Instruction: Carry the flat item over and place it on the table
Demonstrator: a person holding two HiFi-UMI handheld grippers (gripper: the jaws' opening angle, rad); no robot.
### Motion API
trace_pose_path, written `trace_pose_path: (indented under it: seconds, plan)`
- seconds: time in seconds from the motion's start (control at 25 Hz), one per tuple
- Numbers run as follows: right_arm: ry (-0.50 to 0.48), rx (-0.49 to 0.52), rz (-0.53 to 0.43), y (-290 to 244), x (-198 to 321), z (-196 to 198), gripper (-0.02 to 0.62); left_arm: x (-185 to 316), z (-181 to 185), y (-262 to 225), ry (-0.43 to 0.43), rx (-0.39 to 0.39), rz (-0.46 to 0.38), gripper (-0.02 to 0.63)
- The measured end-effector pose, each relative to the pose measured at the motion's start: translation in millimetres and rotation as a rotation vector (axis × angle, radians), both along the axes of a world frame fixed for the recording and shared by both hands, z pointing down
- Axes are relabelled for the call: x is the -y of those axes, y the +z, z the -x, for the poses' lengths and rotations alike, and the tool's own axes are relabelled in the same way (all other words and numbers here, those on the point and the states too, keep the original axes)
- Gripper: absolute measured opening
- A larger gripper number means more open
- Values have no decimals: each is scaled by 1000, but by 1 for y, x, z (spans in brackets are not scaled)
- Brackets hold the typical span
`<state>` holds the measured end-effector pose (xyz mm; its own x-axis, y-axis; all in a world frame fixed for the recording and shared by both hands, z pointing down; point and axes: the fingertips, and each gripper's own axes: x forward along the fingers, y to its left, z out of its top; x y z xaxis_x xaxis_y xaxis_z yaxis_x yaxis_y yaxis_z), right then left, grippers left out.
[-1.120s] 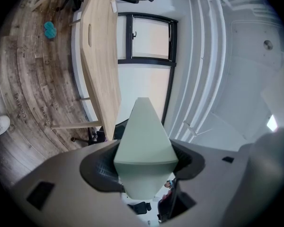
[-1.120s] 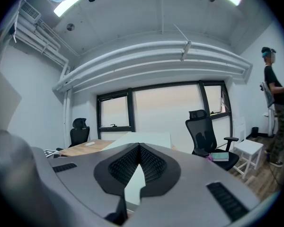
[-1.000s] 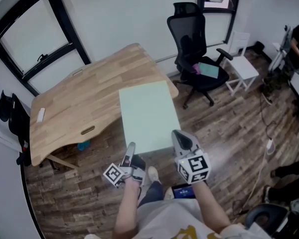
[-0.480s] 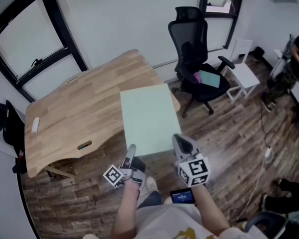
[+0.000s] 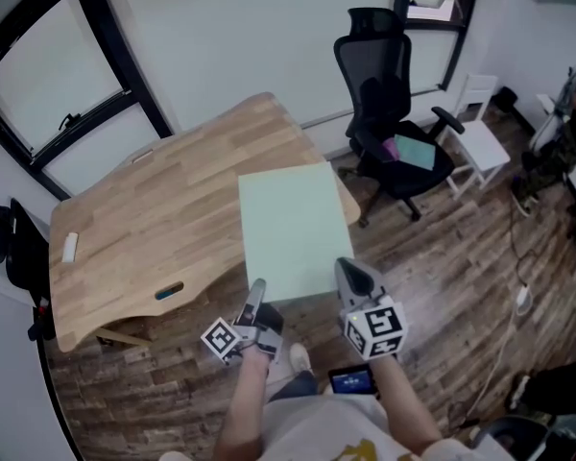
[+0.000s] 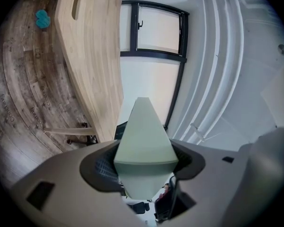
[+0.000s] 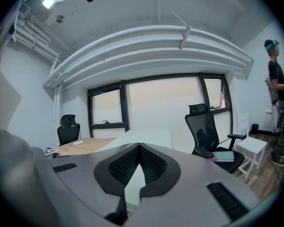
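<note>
Panel (image 5: 293, 227) pinched along its near edge.
We clamp it with left hand-held gripper (image 5: 255, 294) and right hand-held gripper (image 5: 348, 271); its far end overlaps the surface's (image 5: 144, 219) right edge.

pale green board (image 5: 290, 229), light wood-grain table (image 5: 154, 219), black mesh chair (image 5: 384, 84) and dark plank floor (image 5: 451, 277)

The pale green panel (image 5: 290, 229) covers the right-hand corner of the worktop (image 5: 163, 219), and the panel's own near edge is lost behind the left gripper (image 5: 254, 301) and the right gripper (image 5: 350, 279). A small white object (image 5: 69, 247) near the worktop's left edge is too small to identify. A person (image 7: 277, 79) is partly cut off at the right gripper view's right edge.
</note>
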<state>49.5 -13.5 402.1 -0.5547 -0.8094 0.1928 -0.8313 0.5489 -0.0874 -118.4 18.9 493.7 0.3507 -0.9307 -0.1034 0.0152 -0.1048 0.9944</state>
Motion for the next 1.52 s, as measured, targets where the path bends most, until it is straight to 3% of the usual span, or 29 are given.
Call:
trace_pose_path:
  seconds: [0.68,1.52]
  plan:
    - [71,-29,28,21,25,30,-2,39,30,16,75,-9,8,285]
    - [83,-29,51,27,47,21,-2,62,27,22,81,-4,18,285]
